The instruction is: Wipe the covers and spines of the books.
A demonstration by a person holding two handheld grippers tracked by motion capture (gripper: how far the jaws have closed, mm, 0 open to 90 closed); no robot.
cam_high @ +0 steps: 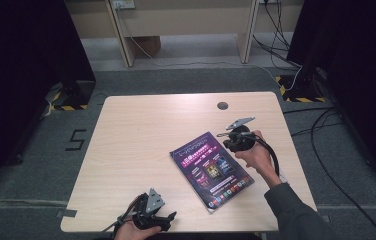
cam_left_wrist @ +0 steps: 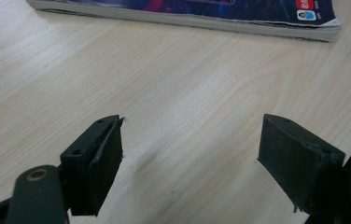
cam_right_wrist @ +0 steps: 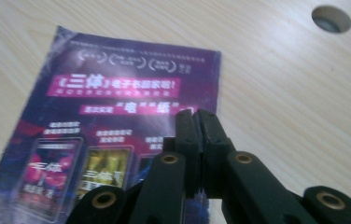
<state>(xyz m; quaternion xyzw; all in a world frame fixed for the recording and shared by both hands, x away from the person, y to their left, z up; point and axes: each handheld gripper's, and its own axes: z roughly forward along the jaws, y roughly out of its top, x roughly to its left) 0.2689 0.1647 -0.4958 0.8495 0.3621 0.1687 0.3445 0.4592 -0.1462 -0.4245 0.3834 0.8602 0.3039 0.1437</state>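
Pale wood-grain counter (cam_high: 141, 145), near edge first: the left gripper (cam_high: 157, 218) rested low by that edge, jaws spread wide with nothing between them, only bare wood showing in the left gripper view. It pointed toward the magazine's thick page edge (cam_left_wrist: 187, 21), probably parked in wait rather than working. Farther in, a purple-covered magazine (cam_high: 211, 167) lay flat and closed, right of the counter's middle, turned at an angle to the edges. At its far right corner sat the right gripper (cam_high: 232, 142), held in a hand (cam_high: 256, 156), jaws pressed fully together. In the right gripper view the pads (cam_right_wrist: 197, 130) met just above the cover; whether a page or cover edge was pinched could not be told. Likely aim: lifting the cover open from that corner. Beyond, a round cable hole (cam_high: 222, 105) near the far edge.
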